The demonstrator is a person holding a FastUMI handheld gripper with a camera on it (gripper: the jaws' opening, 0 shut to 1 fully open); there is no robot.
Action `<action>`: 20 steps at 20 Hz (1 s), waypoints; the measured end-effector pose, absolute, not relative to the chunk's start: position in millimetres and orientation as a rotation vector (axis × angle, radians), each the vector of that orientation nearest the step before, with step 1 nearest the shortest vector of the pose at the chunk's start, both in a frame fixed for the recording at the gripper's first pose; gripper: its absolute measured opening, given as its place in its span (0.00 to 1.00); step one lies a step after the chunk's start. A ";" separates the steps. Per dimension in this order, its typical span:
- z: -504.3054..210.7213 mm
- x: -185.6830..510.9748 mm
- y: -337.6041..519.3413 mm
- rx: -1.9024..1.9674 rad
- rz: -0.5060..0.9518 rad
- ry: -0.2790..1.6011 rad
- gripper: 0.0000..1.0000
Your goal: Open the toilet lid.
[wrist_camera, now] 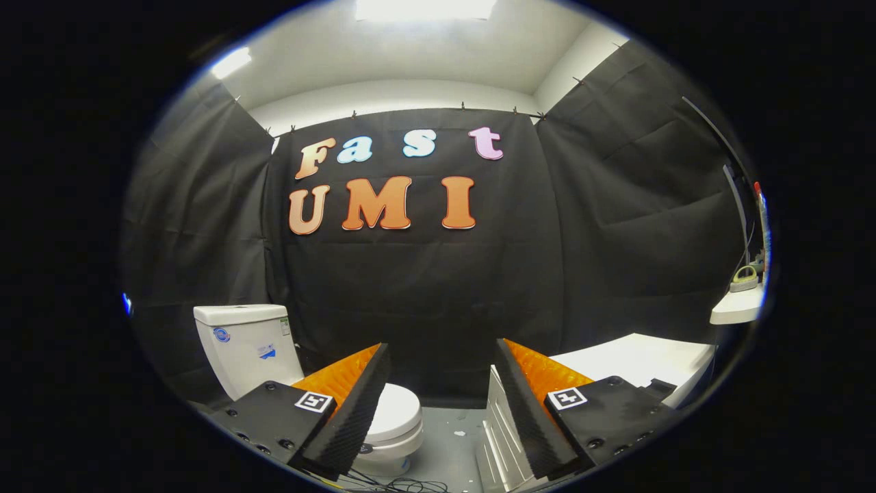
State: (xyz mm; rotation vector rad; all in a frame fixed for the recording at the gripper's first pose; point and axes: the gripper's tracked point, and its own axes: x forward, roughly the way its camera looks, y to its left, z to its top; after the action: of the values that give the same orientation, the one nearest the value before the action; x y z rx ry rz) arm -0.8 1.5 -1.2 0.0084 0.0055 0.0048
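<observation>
The gripper [438,404] hangs in the air with its two fingers spread wide apart and nothing between them. Neither finger touches anything. Through the gap between them I see only the grey floor [448,438] and the foot of the black cloth wall [424,287].

The toilet [308,383] stands low and to the left, beyond the left finger, which covers part of the bowl. Its lid [397,412] lies flat and shut on the bowl, the rounded front rim poking out just past the left fingertip toward the gap. The white tank [245,346] rises upright behind the bowl, close to the cloth wall, with small stickers on its front.

On the right, just behind the right finger, stands a white ribbed panel [503,438], and past it a white flat-topped surface [636,359] runs off toward the right-hand wall. Higher up on that side a small white shelf [736,311] carries a roll of something I cannot make out.

Between the toilet's front rim and the ribbed panel the floor lies open, a bare strip with a few pale flecks on it. Some dark cables [404,485] trail on the floor near the foot of the bowl.

Black cloth closes in three sides of the booth, pinned along the top, with a white ceiling and bright lights [424,8] overhead.
</observation>
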 end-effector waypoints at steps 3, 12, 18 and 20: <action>-2.2 -0.2 2.7 0.006 0.009 0.007 0.98; 1.2 -0.4 2.2 0.008 0.003 0.002 0.98; 6.5 -3.8 15.1 -0.022 0.025 -0.010 0.98; 16.7 0.3 18.0 -0.031 0.020 -0.029 0.98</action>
State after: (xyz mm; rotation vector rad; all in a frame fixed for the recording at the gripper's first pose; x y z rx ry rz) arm 0.3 18.0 16.7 -0.0307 -0.0287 0.0199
